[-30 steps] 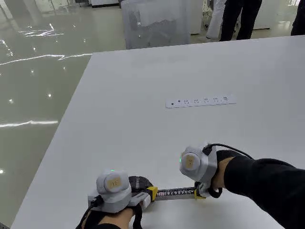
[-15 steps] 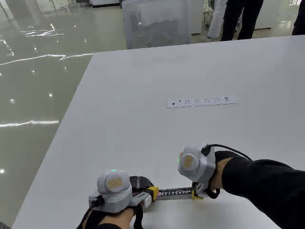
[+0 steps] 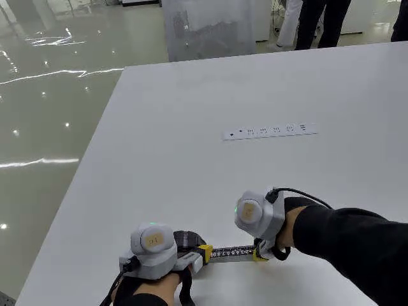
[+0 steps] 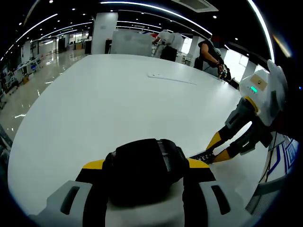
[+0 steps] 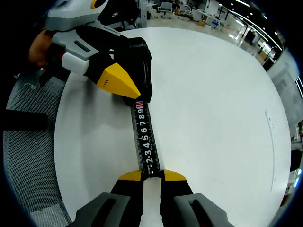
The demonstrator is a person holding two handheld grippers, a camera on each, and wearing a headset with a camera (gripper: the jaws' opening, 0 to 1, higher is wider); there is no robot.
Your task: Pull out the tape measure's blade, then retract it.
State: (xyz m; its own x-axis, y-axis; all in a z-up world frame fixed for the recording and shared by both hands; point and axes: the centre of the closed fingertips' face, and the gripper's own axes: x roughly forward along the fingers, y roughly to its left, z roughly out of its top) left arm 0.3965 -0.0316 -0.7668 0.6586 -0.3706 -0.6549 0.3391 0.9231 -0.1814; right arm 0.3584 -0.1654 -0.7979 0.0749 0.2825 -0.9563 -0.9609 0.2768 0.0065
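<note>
The tape measure [image 3: 183, 242] sits low on the white bench [image 3: 191, 127], close to the near edge and right in front of you. Its body is black and round. Your left tool [image 4: 146, 165] is clamped on that body, with one yellow tip on each side of it. The blade [image 5: 144, 142] sticks out of the body a short way and runs straight across to your right tool [image 5: 152, 176]. You can see black numbers printed along the blade, with a red mark where it leaves the body. Your right tool is pinched tight on the far end of the blade, and its two yellow tips meet around it. The blade lies flat, just above the bench or on it; you cannot tell which. The two tools are near each other, with only the short bit of blade between them. Your black sleeve [image 3: 350, 242] comes in from the right. Farther up the bench, well apart from the tools, lies a long white power strip [image 3: 269, 131]. Past the far end of the bench some people [image 3: 319, 19] stand on a shiny floor [image 3: 51, 95].
</note>
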